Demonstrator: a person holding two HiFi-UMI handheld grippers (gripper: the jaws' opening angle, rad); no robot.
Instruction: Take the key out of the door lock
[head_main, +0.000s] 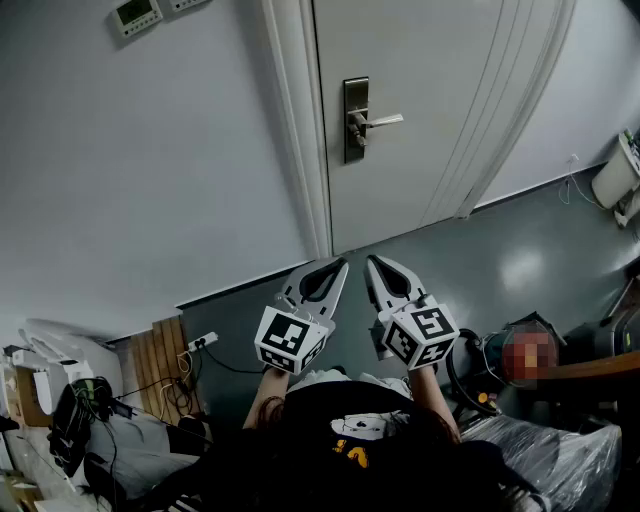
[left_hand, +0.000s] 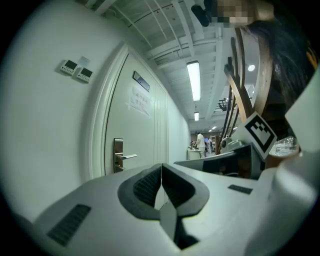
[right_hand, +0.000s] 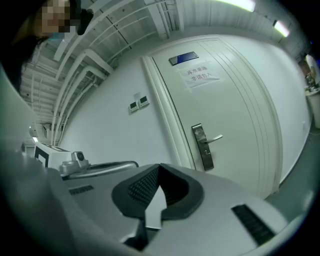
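The white door (head_main: 440, 90) stands closed ahead, with a metal lock plate (head_main: 356, 120) and a lever handle (head_main: 385, 120) near its left edge. A small stub under the lever looks like the key (head_main: 356, 141), but it is too small to be sure. Both grippers are held low and well short of the door, side by side, pointing at it. My left gripper (head_main: 339, 264) is shut with nothing in it, its pads (left_hand: 150, 182) meeting at the tip. Shut and empty as well, my right gripper (head_main: 372, 261) has the lock plate (right_hand: 203, 146) far beyond its tips.
Two wall control panels (head_main: 135, 15) hang left of the door frame. A power strip with cables (head_main: 200, 342) and wooden boards (head_main: 160, 360) lie on the floor at the left. A paper notice (right_hand: 200, 75) is stuck on the door. Clutter stands at the right (head_main: 615, 180).
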